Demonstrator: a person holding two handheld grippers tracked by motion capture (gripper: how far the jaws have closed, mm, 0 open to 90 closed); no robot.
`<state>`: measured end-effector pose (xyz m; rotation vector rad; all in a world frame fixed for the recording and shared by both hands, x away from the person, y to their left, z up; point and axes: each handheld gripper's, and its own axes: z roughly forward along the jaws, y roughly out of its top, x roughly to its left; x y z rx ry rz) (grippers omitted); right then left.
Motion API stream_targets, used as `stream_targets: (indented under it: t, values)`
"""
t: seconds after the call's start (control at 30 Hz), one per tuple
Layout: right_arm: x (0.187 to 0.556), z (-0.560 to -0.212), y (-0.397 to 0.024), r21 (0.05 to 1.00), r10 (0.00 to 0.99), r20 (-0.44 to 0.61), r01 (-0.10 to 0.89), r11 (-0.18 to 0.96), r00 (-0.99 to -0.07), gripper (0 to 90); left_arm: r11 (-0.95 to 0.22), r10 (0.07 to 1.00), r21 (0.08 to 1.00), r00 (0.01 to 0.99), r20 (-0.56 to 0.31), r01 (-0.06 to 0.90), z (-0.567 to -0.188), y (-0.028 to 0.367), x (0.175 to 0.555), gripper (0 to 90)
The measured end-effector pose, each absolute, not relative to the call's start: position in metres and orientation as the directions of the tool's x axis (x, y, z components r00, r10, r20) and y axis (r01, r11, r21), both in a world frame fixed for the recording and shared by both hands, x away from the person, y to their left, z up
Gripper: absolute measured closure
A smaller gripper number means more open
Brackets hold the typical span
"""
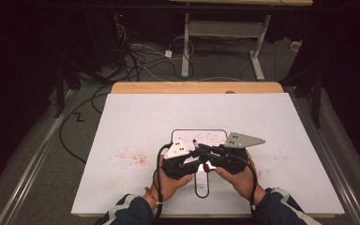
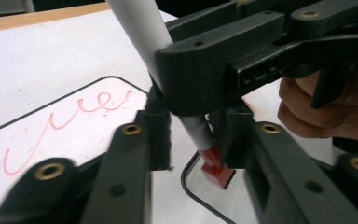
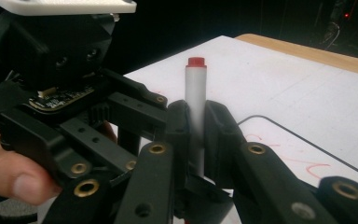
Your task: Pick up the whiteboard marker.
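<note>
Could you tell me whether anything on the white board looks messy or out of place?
Yes: red specks and smudges are scattered on the white board left of the outlined writing panel, outside where the red scribbles sit. The marker itself stands upright in the right gripper, which looks normal.

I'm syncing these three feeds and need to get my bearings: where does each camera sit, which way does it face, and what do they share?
High view: above the person's side, looking forward and down on the white board; both hands and sleeves show, left gripper and right gripper together.
Left gripper view: rides the left gripper, looking along its jaws at the marker's red cap; the other hand's fingers show.
Right gripper view: rides the right gripper, shut on the marker; a thumb shows.
Shared: marker, red scribbles.
</note>
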<state>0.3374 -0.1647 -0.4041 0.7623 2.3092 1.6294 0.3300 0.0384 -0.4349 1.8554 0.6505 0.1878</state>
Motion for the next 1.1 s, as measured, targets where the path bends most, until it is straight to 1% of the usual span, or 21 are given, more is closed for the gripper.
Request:
stream_targets:
  t: [0.1, 0.2, 0.23, 0.3, 0.37, 0.43, 0.47, 0.5, 0.53, 0.57, 0.67, 0.7, 0.73, 0.77, 0.8, 0.83, 0.97, 1.07, 1.1]
  values:
    - [0.334, -0.401, -0.166, 0.929, 0.523, 0.109, 0.274, 0.249, -0.846, 80.1, -0.237, 0.517, 0.909, 0.837, -0.18, 0.342, -0.434, 0.042, 0.332, 77.7]
    - [0.332, -0.4, -0.167, 0.93, 0.525, 0.113, 0.276, 0.244, -0.843, 78.9, -0.253, 0.519, 0.913, 0.842, -0.15, 0.319, -0.432, 0.042, 0.332, 77.8]
    - [0.332, -0.399, -0.168, 0.93, 0.525, 0.115, 0.277, 0.242, -0.843, 76.3, -0.259, 0.52, 0.912, 0.842, -0.145, 0.317, -0.432, 0.041, 0.332, 77.8]
    - [0.33, -0.398, -0.17, 0.933, 0.538, 0.112, 0.275, 0.232, -0.835, 68.0, -0.268, 0.522, 0.912, 0.842, -0.134, 0.312, -0.432, 0.043, 0.334, 77.9]
    - [0.328, -0.396, -0.176, 0.94, 0.545, 0.113, 0.268, 0.213, -0.831, 66.5, -0.265, 0.534, 0.912, 0.835, -0.132, 0.313, -0.431, 0.046, 0.337, 77.8]
    - [0.326, -0.393, -0.184, 0.945, 0.559, 0.104, 0.257, 0.202, -0.822, 60.0, -0.264, 0.545, 0.913, 0.829, -0.123, 0.309, -0.43, 0.051, 0.34, 77.9]
    - [0.323, -0.39, -0.195, 0.947, 0.595, 0.07, 0.241, 0.213, -0.801, 57.0, -0.259, 0.552, 0.915, 0.825, -0.124, 0.31, -0.43, 0.053, 0.342, 77.9]
    - [0.323, -0.39, -0.195, 0.947, 0.595, 0.07, 0.241, 0.213, -0.801, 57.0, -0.258, 0.556, 0.916, 0.823, -0.121, 0.309, -0.43, 0.055, 0.343, 77.9]
    - [0.321, -0.39, -0.205, 0.949, 0.627, 0.032, 0.22, 0.226, -0.778, 54.8, -0.261, 0.563, 0.915, 0.818, -0.113, 0.306, -0.429, 0.057, 0.345, 77.9]
    - [0.321, -0.39, -0.205, 0.949, 0.627, 0.032, 0.22, 0.226, -0.778, 54.8, -0.263, 0.57, 0.916, 0.815, -0.107, 0.304, -0.429, 0.058, 0.346, 77.9]
    - [0.319, -0.393, -0.222, 0.941, 0.681, -0.045, 0.197, 0.274, -0.731, 50.5, -0.269, 0.587, 0.916, 0.805, -0.088, 0.296, -0.429, 0.063, 0.35, 77.9]
    - [0.319, -0.395, -0.23, 0.94, 0.691, -0.063, 0.19, 0.284, -0.72, 49.7, -0.188, 0.604, 0.926, 0.782, -0.154, 0.328, -0.43, 0.06, 0.349, 77.9]
    - [0.318, -0.397, -0.235, 0.935, 0.702, -0.086, 0.186, 0.302, -0.707, 48.7, -0.183, 0.608, 0.926, 0.778, -0.156, 0.33, -0.43, 0.061, 0.35, 77.9]
    - [0.318, -0.399, -0.239, 0.93, 0.712, -0.1, 0.188, 0.314, -0.695, 47.0, -0.195, 0.613, 0.925, 0.777, -0.144, 0.326, -0.43, 0.062, 0.352, 77.8]
    - [0.317, -0.401, -0.244, 0.924, 0.719, -0.122, 0.186, 0.333, -0.684, 45.7, -0.283, 0.608, 0.915, 0.791, -0.062, 0.289, -0.428, 0.069, 0.356, 77.8]
    - [0.316, -0.404, -0.249, 0.919, 0.73, -0.143, 0.184, 0.348, -0.669, 45.4, -0.285, 0.612, 0.915, 0.789, -0.056, 0.286, -0.428, 0.069, 0.357, 77.8]
    - [0.312, -0.415, -0.264, 0.903, 0.741, -0.171, 0.198, 0.382, -0.65, 42.9, -0.298, 0.632, 0.915, 0.774, -0.025, 0.273, -0.43, 0.07, 0.366, 77.9]
    - [0.309, -0.424, -0.272, 0.889, 0.737, -0.178, 0.215, 0.405, -0.652, 42.0, -0.298, 0.654, 0.915, 0.756, -0.012, 0.271, -0.434, 0.07, 0.38, 77.8]
    - [0.308, -0.43, -0.277, 0.881, 0.737, -0.169, 0.235, 0.411, -0.654, 41.5, -0.307, 0.666, 0.913, 0.746, 0.004, 0.268, -0.436, 0.069, 0.384, 77.8]
